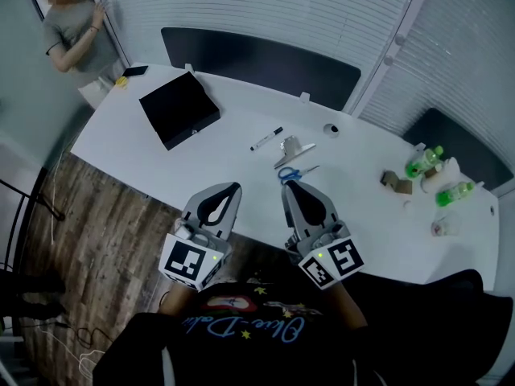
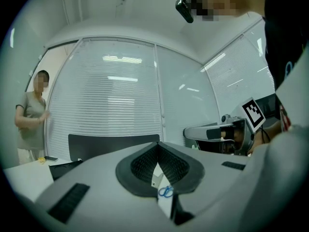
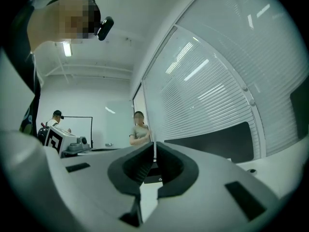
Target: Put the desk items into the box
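The white counter (image 1: 161,167) runs across the head view from the upper left to the right edge. The black box (image 1: 179,108) lies flat in the upper left part of it, well apart from the other desk items. Your left hand-held gripper (image 1: 232,186) and your right hand-held gripper (image 1: 289,185) hang side by side over the near edge of the counter, in the lower middle of the frame. On both of them the jaw tips meet, and neither has hold of anything.

Two green bottles (image 1: 424,162) lie near the right edge. The blue-handled scissors (image 1: 291,173) lie in the middle of the frame, just beyond the tip of your right hand-held gripper. A silvery metal item (image 1: 294,148) lies just above the scissors, and a marker pen (image 1: 266,138) lies to its left.
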### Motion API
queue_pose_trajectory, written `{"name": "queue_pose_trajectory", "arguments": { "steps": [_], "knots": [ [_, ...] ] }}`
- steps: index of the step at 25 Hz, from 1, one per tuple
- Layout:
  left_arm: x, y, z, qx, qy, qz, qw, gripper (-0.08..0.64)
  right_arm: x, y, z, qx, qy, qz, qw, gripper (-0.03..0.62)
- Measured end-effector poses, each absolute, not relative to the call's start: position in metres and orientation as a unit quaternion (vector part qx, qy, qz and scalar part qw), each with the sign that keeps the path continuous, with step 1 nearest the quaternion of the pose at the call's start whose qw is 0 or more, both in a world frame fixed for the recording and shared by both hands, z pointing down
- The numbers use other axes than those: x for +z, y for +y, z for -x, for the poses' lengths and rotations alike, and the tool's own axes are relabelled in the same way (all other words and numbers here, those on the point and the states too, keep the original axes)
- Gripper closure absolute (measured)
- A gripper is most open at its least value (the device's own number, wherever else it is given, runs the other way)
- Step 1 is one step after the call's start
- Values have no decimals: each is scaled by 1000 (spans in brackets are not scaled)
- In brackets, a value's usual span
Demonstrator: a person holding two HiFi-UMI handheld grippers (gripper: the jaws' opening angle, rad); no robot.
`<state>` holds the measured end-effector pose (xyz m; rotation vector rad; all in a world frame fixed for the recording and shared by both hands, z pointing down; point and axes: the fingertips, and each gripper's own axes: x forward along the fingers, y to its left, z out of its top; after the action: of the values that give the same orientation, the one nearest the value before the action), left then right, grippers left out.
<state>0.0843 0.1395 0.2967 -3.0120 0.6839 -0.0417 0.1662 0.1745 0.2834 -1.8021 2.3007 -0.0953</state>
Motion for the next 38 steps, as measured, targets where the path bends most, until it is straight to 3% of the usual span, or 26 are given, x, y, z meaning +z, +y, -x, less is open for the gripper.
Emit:
{"name": "queue_pose_trajectory", "arguments": {
  "steps": [34, 38],
  "knots": [
    [305, 114, -87, -19, 261, 965, 23, 552, 299, 148, -176, -44, 805, 582, 103, 580],
    [306, 105, -90, -20, 258, 965, 27, 552, 301, 138, -180, -45, 803, 586, 99, 548]
  ]
}}
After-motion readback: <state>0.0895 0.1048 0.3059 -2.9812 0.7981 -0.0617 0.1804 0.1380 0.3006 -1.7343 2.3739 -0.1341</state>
